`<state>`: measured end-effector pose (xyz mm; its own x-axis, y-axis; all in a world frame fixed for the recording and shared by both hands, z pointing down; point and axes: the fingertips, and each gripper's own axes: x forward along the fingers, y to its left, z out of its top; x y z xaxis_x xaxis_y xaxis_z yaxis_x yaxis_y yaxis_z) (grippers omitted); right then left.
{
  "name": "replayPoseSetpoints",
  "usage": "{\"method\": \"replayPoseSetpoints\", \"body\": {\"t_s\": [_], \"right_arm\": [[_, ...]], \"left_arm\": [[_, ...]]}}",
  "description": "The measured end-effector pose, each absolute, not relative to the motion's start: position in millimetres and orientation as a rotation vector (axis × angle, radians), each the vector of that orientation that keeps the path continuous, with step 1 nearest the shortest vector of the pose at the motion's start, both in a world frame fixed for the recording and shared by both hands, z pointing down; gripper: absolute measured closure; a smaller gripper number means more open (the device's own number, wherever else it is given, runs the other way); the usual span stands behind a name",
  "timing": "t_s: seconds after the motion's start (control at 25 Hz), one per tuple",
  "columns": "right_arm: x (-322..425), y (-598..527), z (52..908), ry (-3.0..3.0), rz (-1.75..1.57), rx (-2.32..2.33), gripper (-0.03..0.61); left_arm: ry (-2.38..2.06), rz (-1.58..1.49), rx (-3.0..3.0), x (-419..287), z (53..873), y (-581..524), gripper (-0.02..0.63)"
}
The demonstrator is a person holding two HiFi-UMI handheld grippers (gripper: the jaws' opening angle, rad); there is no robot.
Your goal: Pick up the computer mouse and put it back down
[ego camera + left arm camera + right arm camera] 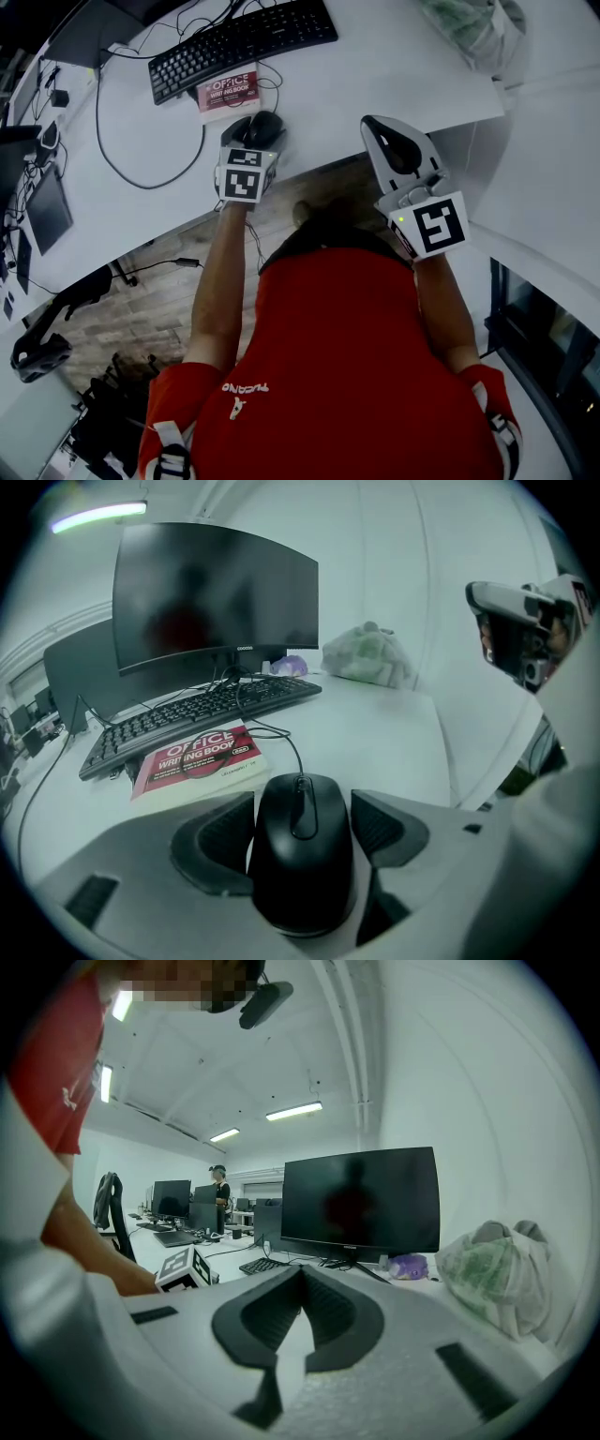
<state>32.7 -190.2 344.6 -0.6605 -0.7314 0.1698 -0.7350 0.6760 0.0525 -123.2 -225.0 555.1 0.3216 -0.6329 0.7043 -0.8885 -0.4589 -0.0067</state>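
1. Resting flat on the white counter point(394, 728), near its front edge, is a black mouse point(302, 874).
2. Its long axis runs straight away from the person. The wheel and cable end point toward a red book point(197, 757) and a keyboard point(187, 719) beyond.
3. The left hand-held gripper point(302, 803) straddles the mouse from behind, angled downward. Its jaws are spread wide, one pad along each long side. A sliver of counter shows beside the left pad, so the grip looks released.
4. The mouse lies in line with this gripper's reach, so closing the jaws would squeeze it across its narrow width.
5. The right hand-held gripper point(302, 1274) is held off to the right, well apart from the mouse. Its jaws are clenched together on nothing. The left hand is much the nearer.
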Motion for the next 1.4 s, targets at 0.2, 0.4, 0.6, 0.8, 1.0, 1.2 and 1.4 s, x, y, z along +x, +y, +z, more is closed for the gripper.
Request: {"method": "replayPoseSetpoints", "body": {"t_s": [0.2,0.4,0.6,0.8,1.0,1.2,1.4], "right_arm": [[33.0,-187.7,343.6,-2.71,0.025,1.204,0.574],[34.5,-186.7,340.4,-2.716,0.018,1.205,0.574],[34.8,-185.6,337.2,-2.732,0.014,1.206,0.574],[32.8,-183.4,332.6,-2.755,0.009,1.197,0.574],[31.8,-180.7,323.5,-2.785,0.0,1.194,0.574],[27.5,-178.3,311.4,-2.825,-0.029,1.191,0.574],[22.8,-173.0,296.0,-2.866,-0.044,1.187,0.574]], "left_arm": [[-1.327,0.908,2.225,-120.3,554.8,-223.8,0.327],[-1.355,0.876,2.24,-119.5,545.6,-222.3,0.33],[-1.418,0.782,2.302,-117.8,508.8,-222.3,0.33],[-1.484,0.64,2.374,-115.6,452.7,-220.4,0.33],[-1.551,0.467,2.438,-117.4,389.9,-213.2,0.33],[-1.612,0.324,2.495,-123.4,335.2,-200.8,0.33],[-1.655,0.219,2.512,-134.4,297.2,-185.5,0.33]]}}
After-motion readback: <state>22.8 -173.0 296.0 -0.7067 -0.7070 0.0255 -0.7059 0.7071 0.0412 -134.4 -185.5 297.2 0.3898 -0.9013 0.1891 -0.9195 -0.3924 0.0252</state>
